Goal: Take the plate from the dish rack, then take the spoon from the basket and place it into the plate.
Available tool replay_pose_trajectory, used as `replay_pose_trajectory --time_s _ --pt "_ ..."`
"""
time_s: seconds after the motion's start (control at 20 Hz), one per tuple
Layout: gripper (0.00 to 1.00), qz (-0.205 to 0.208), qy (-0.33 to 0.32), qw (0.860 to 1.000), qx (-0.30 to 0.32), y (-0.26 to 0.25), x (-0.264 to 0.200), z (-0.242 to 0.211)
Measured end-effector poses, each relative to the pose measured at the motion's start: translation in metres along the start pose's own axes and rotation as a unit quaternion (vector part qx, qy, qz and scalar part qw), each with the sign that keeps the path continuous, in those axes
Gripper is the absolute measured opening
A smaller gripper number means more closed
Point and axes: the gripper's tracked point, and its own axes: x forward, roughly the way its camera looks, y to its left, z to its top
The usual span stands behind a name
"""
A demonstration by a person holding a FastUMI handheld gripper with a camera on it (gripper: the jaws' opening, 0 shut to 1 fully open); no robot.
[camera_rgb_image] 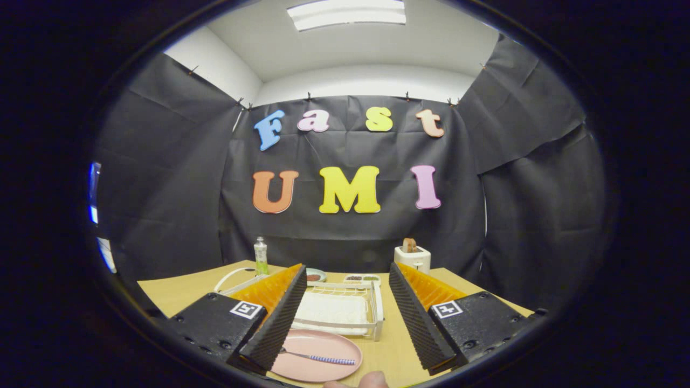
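A pink plate (318, 353) lies on the wooden table, low between my fingers and close to the left one. On it rests a spoon (319, 357) with a blue-and-white patterned handle pointing right. My gripper (347, 358) is open and holds nothing; its ribbed black fingers (277, 318) stand wide apart above the table. Just beyond the plate sits a white wire dish rack (345, 307) with a white mat inside. A white basket (237, 280) peeks out behind the left finger.
At the table's far edge stand a green-liquid bottle (261, 256), a white toaster (412, 257) with bread in it, a small bowl (315, 276) and a small dish (362, 278). A fingertip (372, 380) shows near the table's front edge.
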Motion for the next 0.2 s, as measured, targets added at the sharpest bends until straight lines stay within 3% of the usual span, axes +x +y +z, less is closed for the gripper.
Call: replay_pose_trajectory --time_s 0.2 --pt "0.99 0.004 -0.010 1.000 0.000 0.0077 -0.0006 0.0066"
